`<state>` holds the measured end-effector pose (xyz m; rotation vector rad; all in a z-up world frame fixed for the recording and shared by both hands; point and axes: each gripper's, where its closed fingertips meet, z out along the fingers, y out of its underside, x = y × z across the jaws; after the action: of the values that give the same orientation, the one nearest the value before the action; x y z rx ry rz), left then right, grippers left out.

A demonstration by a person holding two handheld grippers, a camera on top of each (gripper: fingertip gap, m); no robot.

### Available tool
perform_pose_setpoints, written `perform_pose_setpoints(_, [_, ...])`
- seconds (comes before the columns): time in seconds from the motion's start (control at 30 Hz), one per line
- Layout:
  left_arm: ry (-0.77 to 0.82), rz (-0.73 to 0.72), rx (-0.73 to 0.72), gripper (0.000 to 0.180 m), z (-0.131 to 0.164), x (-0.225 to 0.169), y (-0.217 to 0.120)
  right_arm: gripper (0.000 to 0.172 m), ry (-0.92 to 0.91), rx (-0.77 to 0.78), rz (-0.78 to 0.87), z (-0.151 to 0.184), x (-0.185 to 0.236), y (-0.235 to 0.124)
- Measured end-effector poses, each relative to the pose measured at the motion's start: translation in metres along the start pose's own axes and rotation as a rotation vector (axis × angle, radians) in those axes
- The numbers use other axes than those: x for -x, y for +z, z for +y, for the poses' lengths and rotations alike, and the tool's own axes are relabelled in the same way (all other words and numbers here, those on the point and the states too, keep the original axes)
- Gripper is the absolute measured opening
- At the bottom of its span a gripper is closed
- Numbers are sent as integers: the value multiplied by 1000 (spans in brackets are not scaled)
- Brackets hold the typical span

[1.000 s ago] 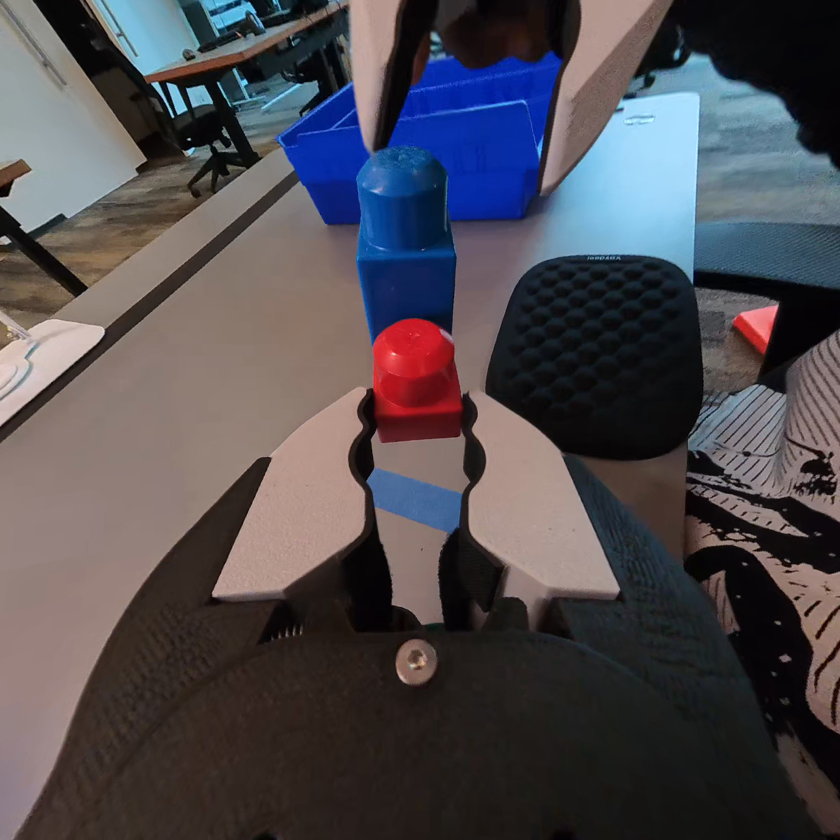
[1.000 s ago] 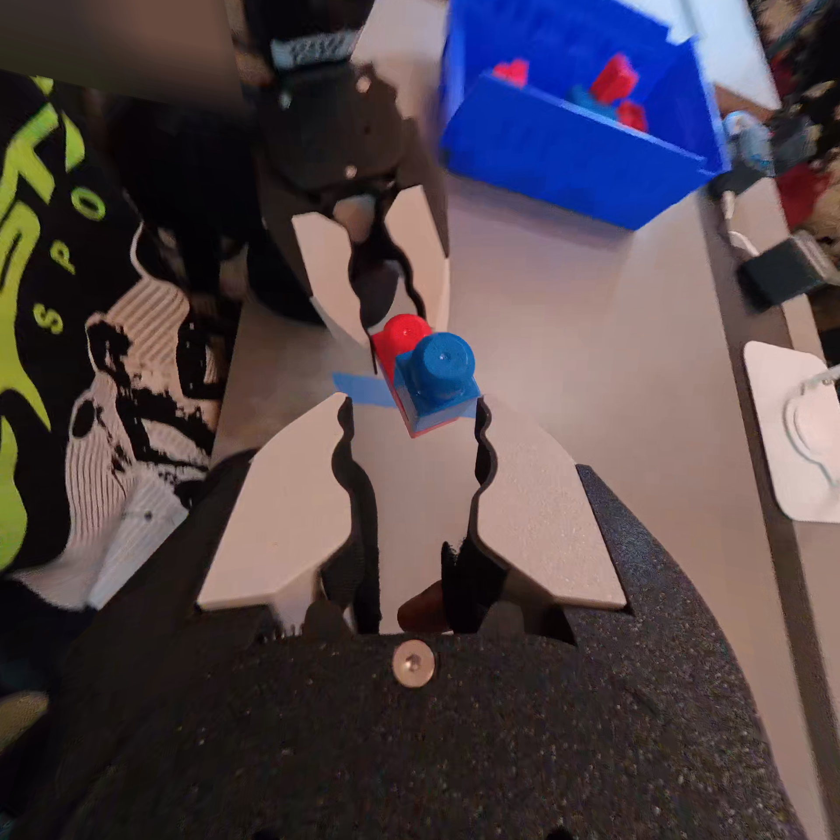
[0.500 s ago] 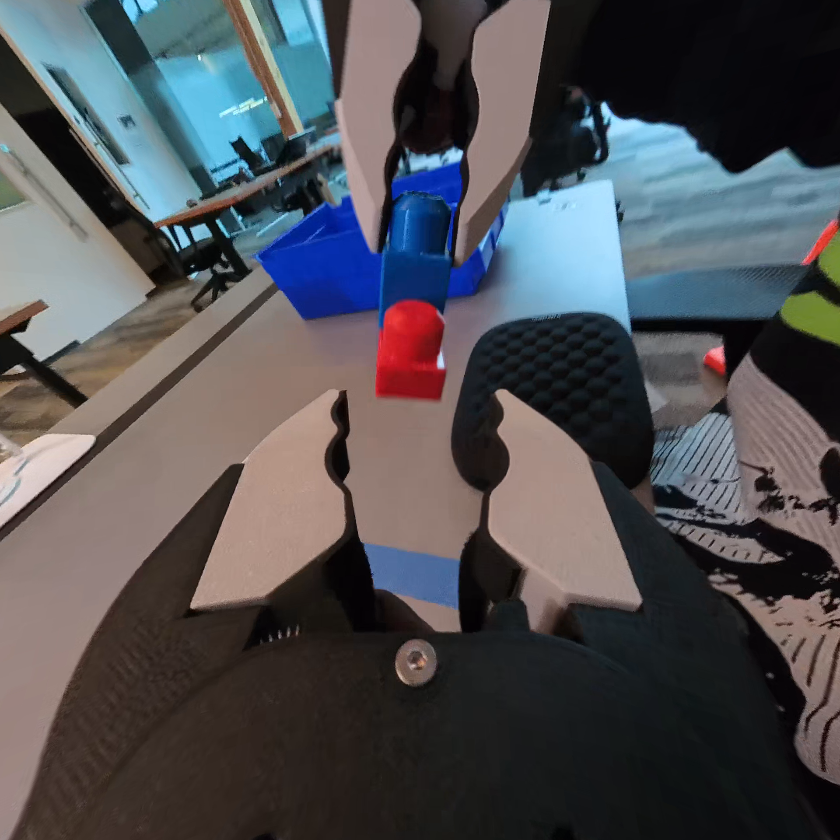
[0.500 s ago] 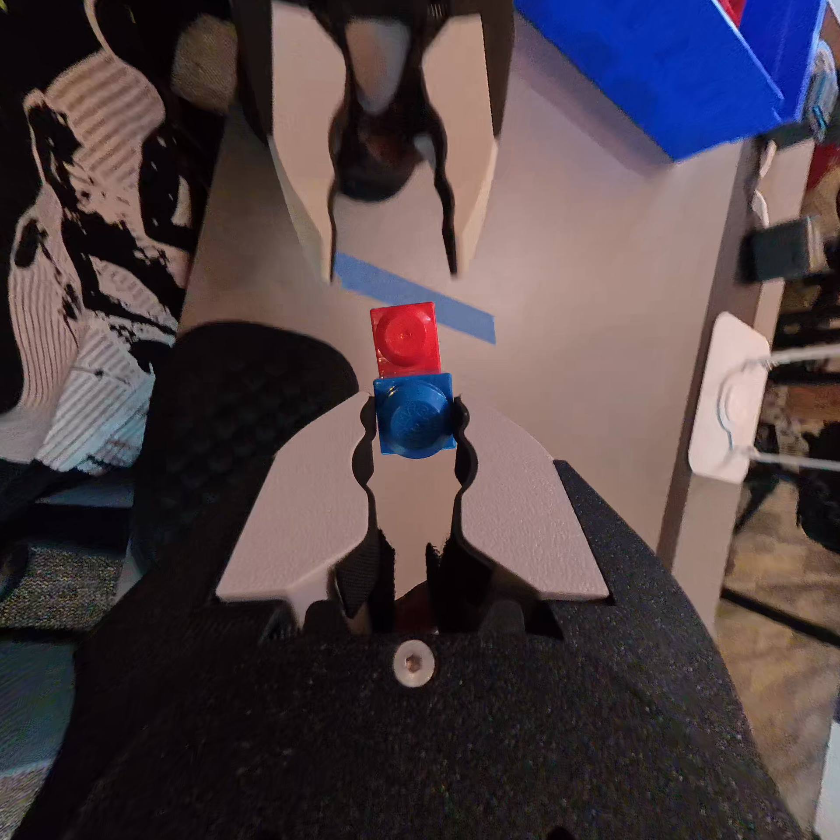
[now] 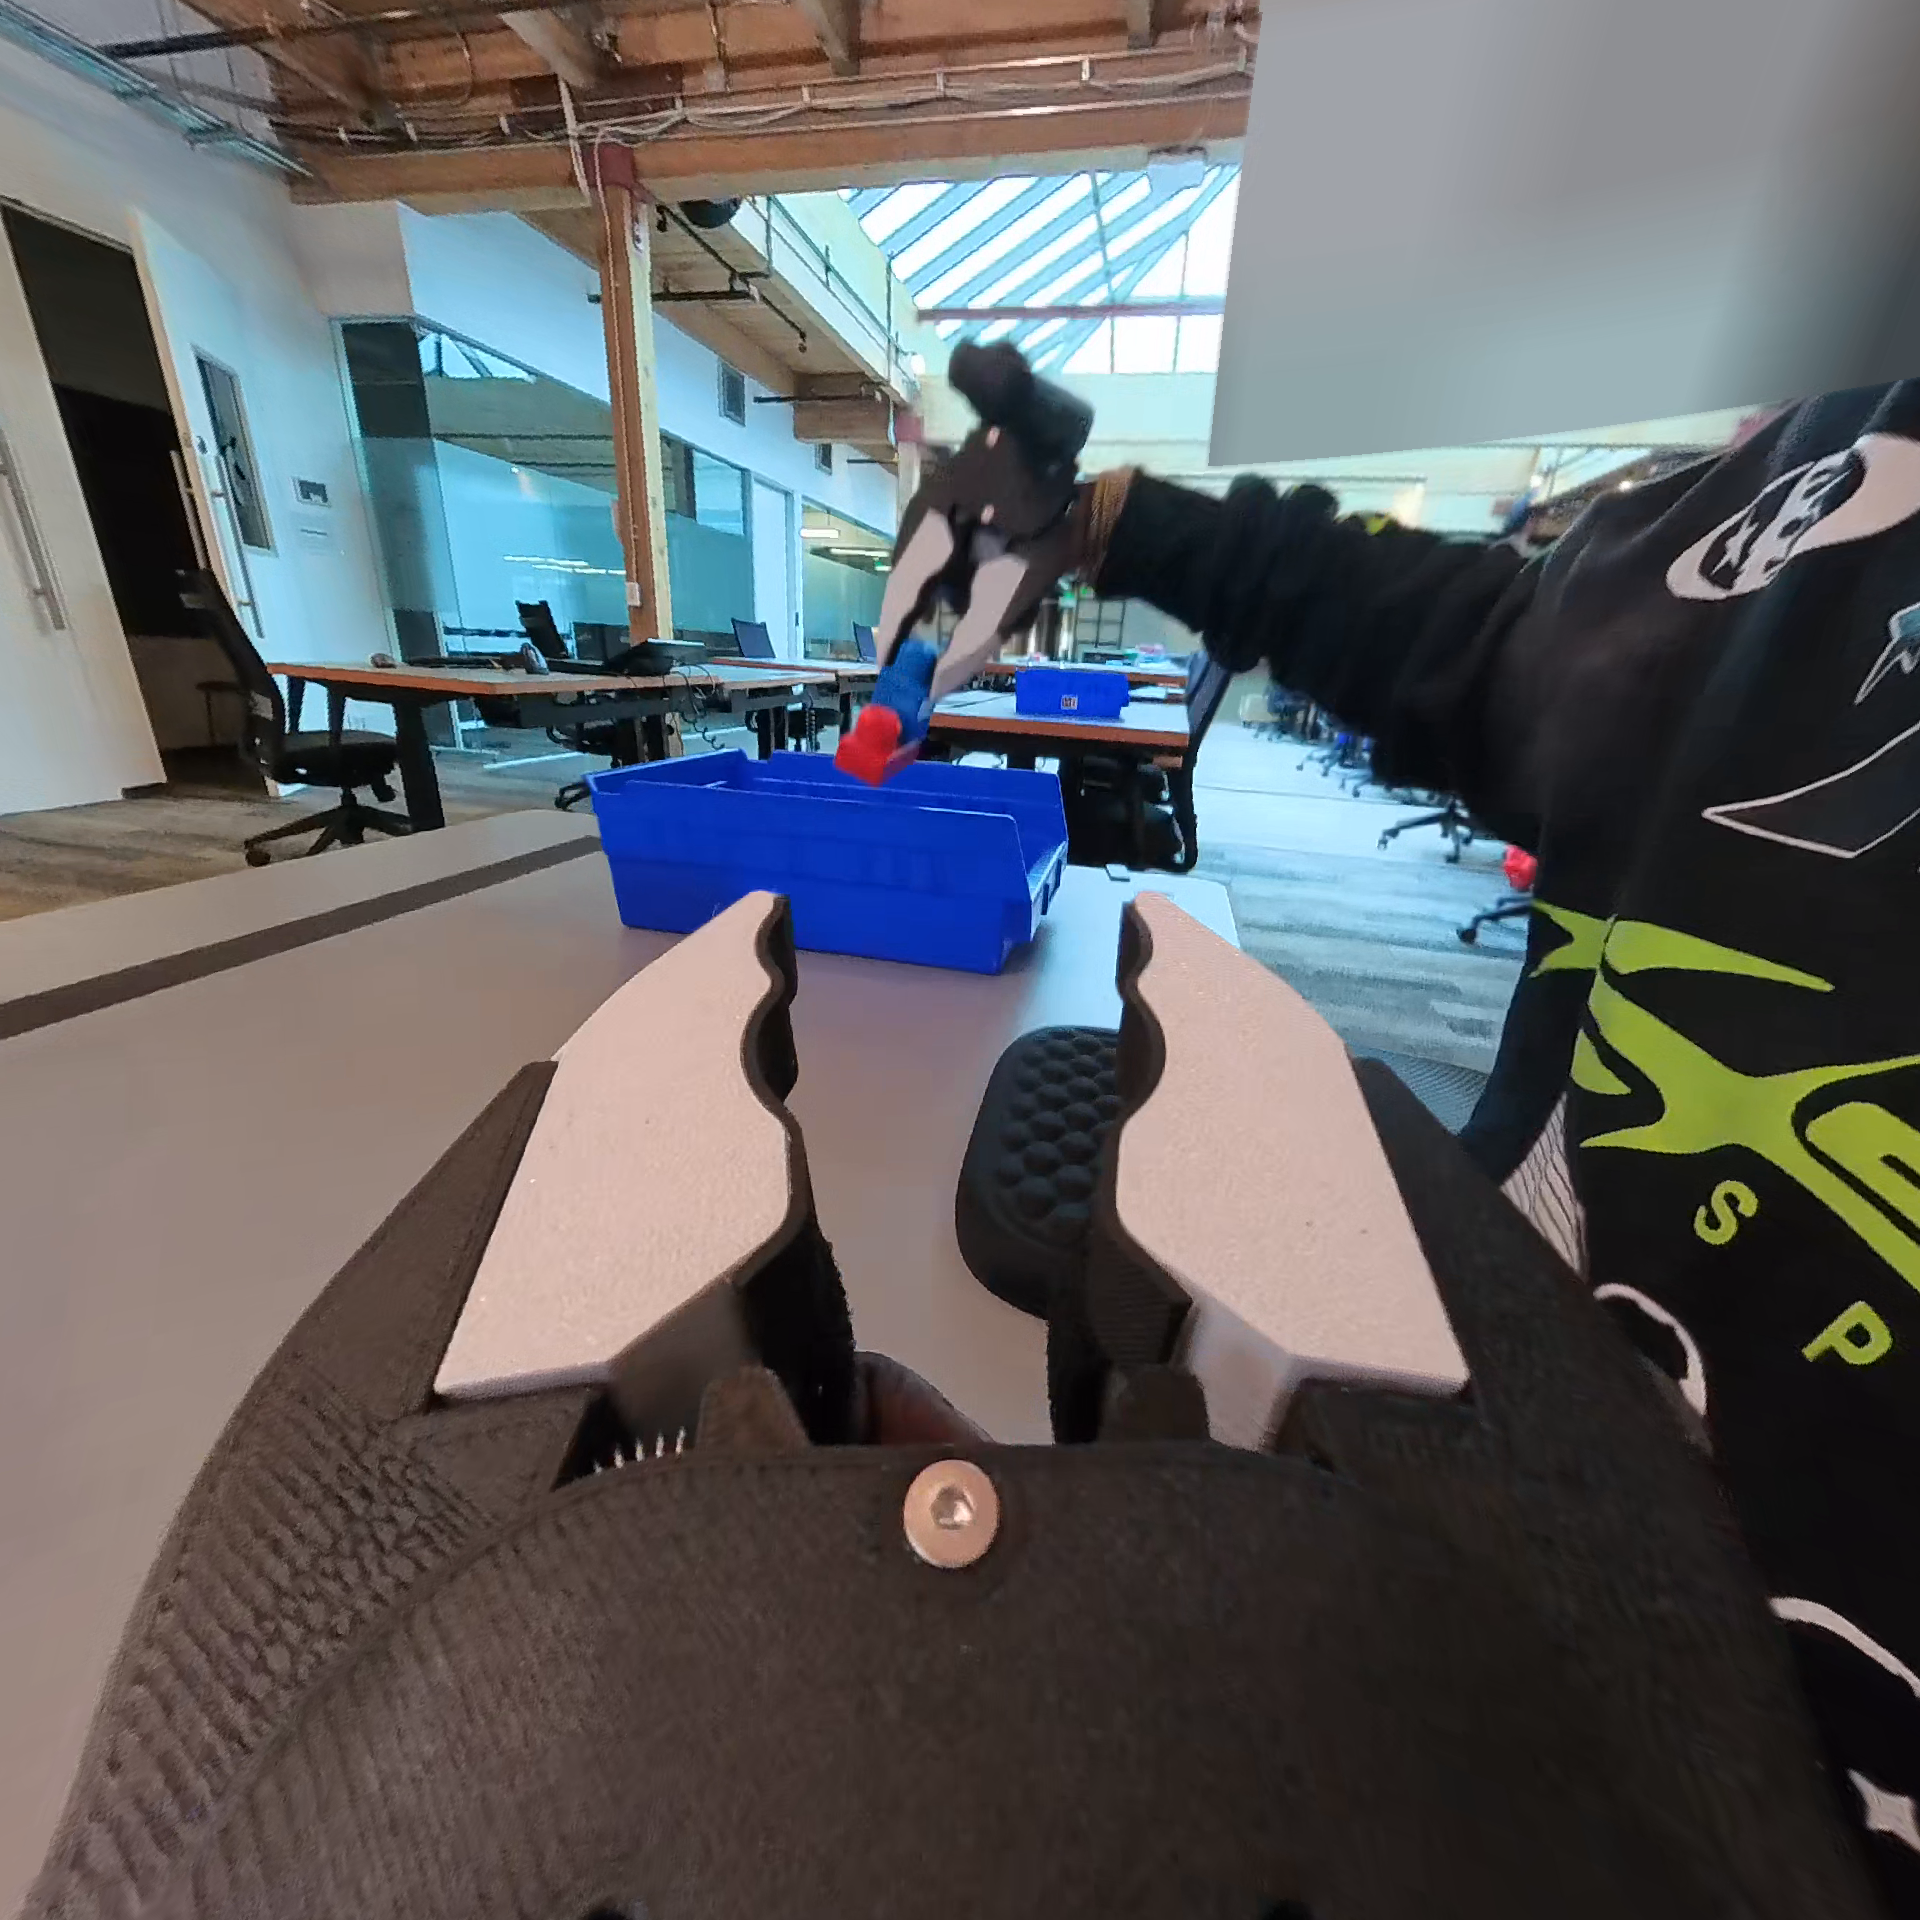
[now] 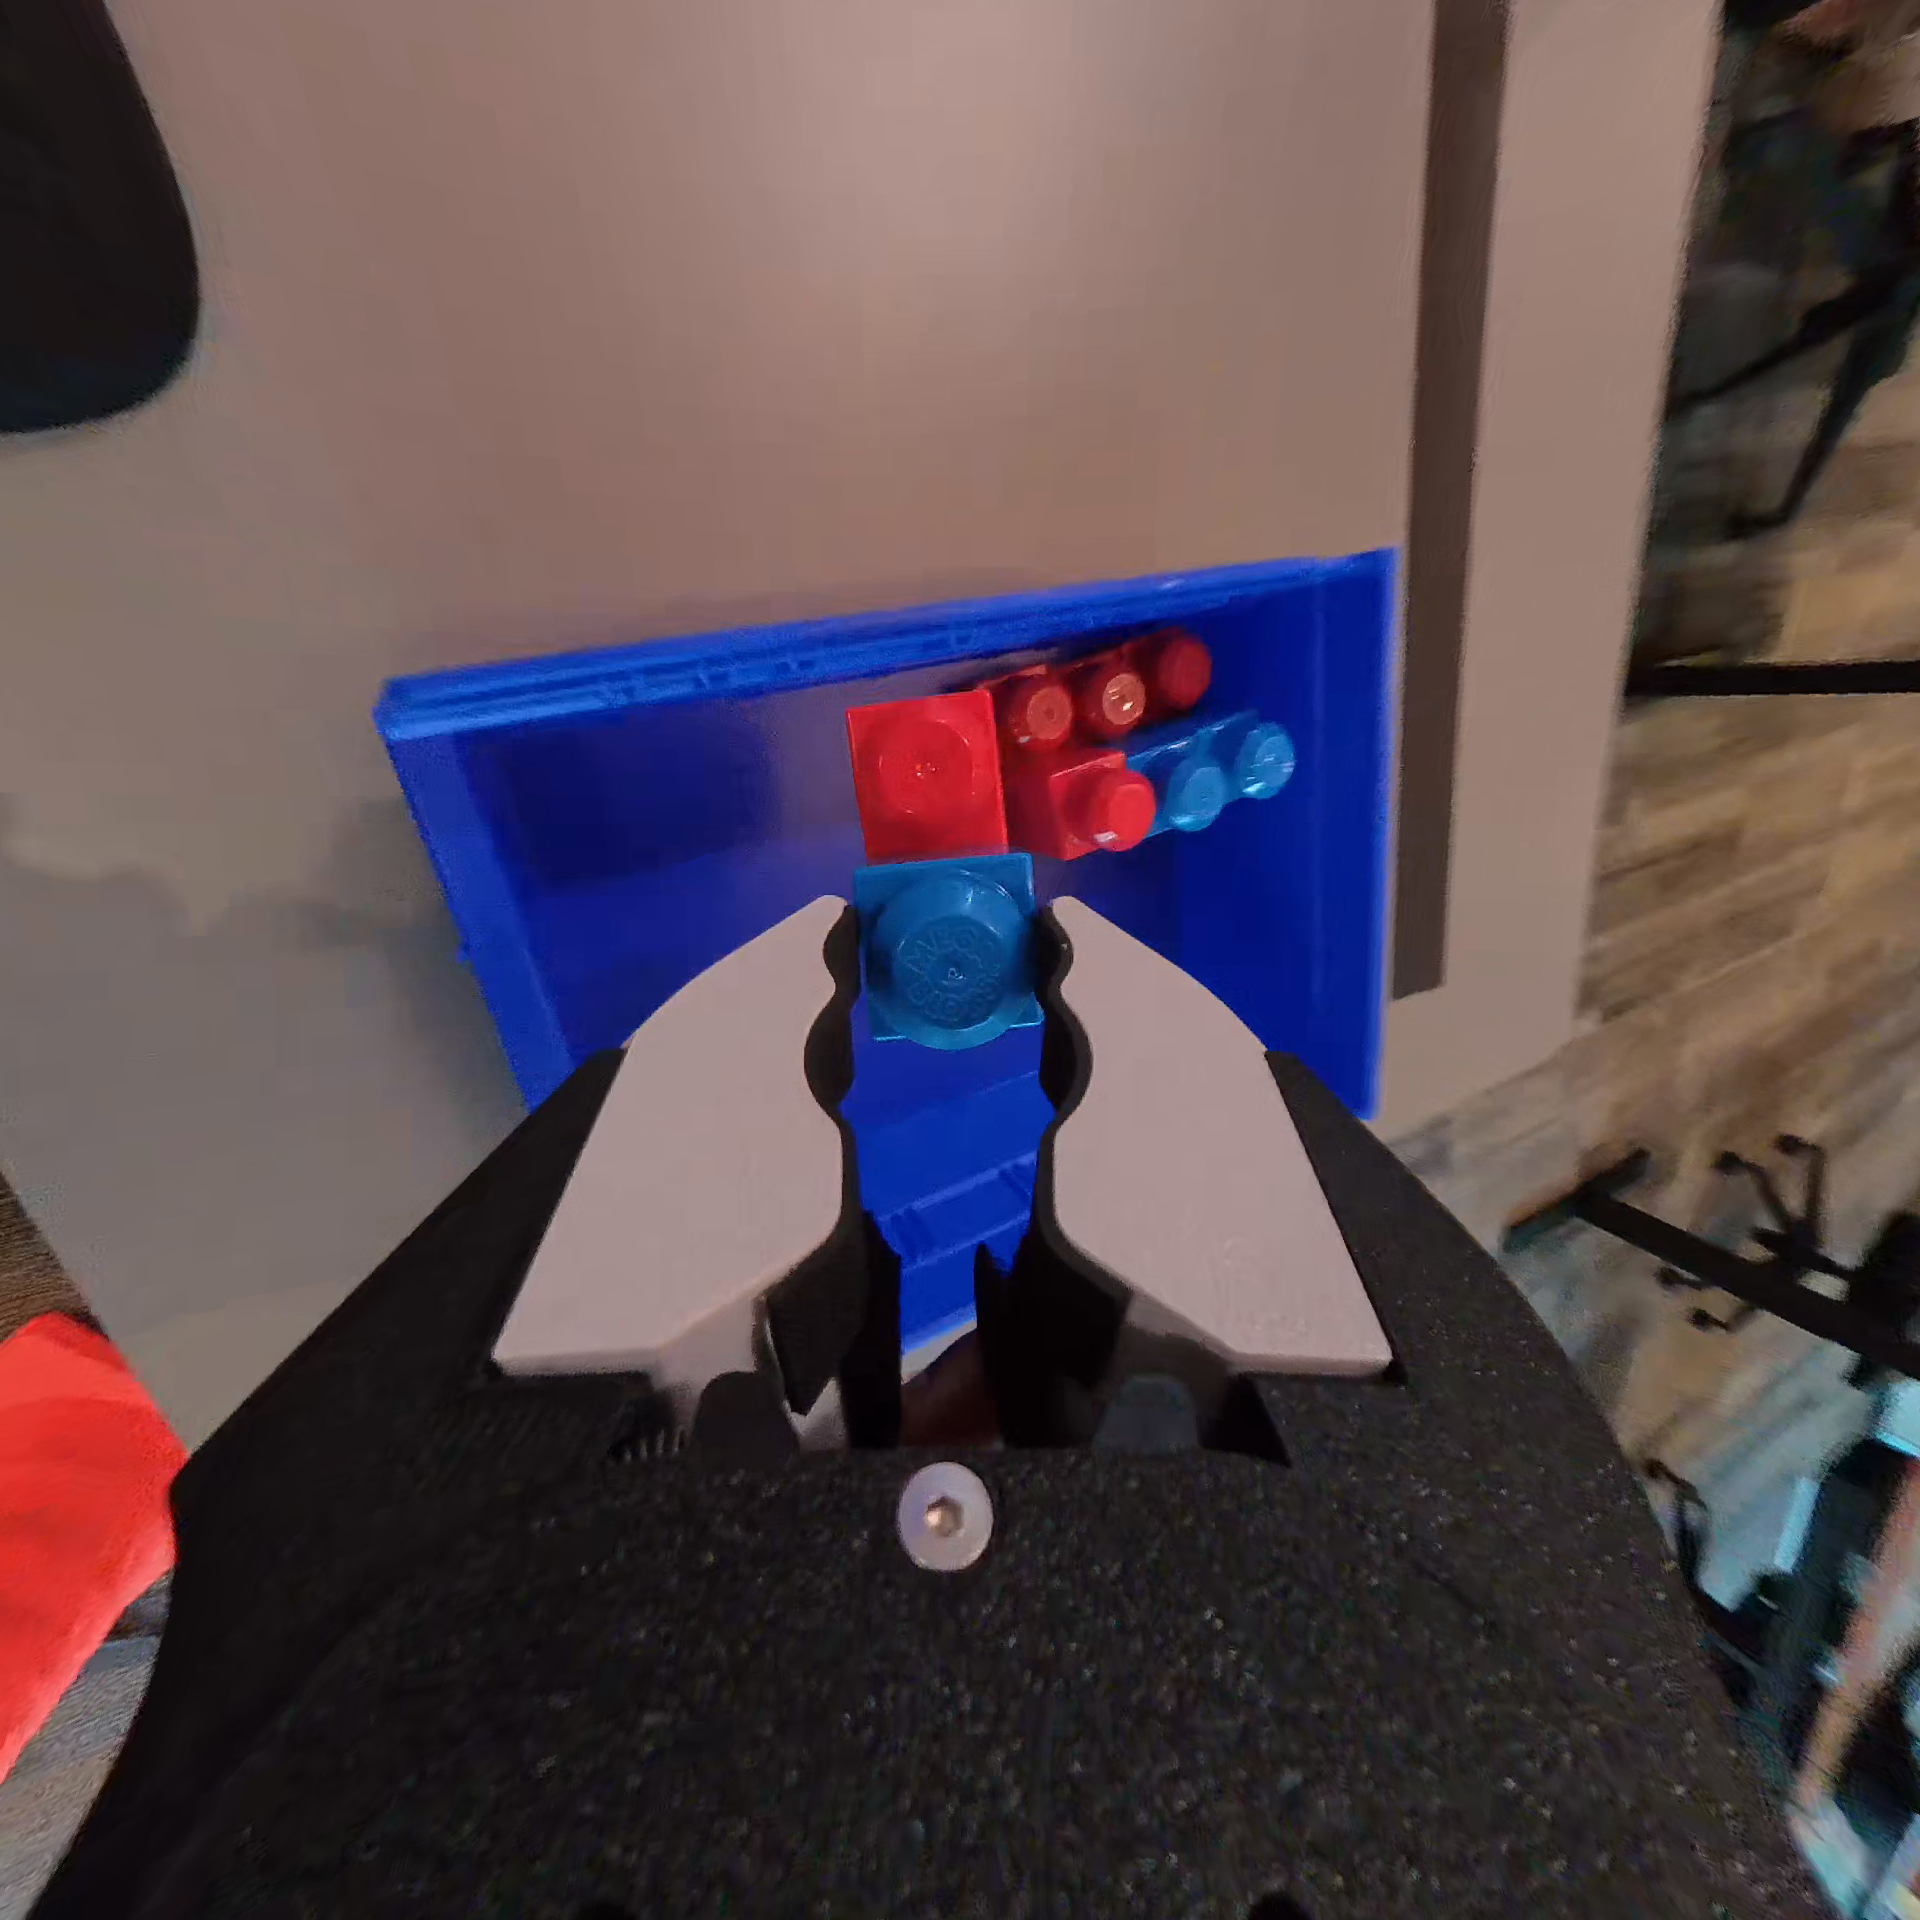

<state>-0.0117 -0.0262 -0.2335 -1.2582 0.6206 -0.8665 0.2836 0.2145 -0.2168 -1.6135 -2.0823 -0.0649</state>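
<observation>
A grey tabletop (image 5: pixel 260 1091) is seen with a blue bin (image 6: pixel 1340 831) on it, where loose red and blue blocks (image 6: pixel 1132 748) are already piled. Over the bin, a blue block (image 6: pixel 940 961) with a red block (image 6: pixel 925 774) stuck on is clamped by the right gripper (image 6: pixel 945 935). The left gripper (image 5: pixel 951 956) is spread wide, nothing held, low over the tabletop beside a black pad (image 5: pixel 1039 1132).

Two grippers out: the left gripper (image 5: pixel 951 935) gaping with nothing in it, the right gripper (image 6: pixel 948 940) pinching one blue block (image 6: pixel 943 951) with one red block (image 6: pixel 925 774) stuck to it. One blue bin (image 6: pixel 457 821) on the one grey table (image 5: pixel 260 1091). In the bin, red blocks (image 6: pixel 1091 748), two I think, blurred, and one light-blue block (image 6: pixel 1210 779). One black pad (image 5: pixel 1039 1143).
</observation>
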Motion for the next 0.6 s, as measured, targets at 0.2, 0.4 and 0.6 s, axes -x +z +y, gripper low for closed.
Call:
perform_pose_setpoints(0.2, [-35,-8,-13,59,1,5,-2,33,20,20,-154,28,-3,79])
perform_pose_setpoints(0.4, [-64,-19,-13,59,2,10,-1,33,-8,16,-178,29,-5,115])
perform_pose_setpoints(0.6, [-90,-19,-19,59,2,12,-2,34,-13,-43,-138,26,-13,121])
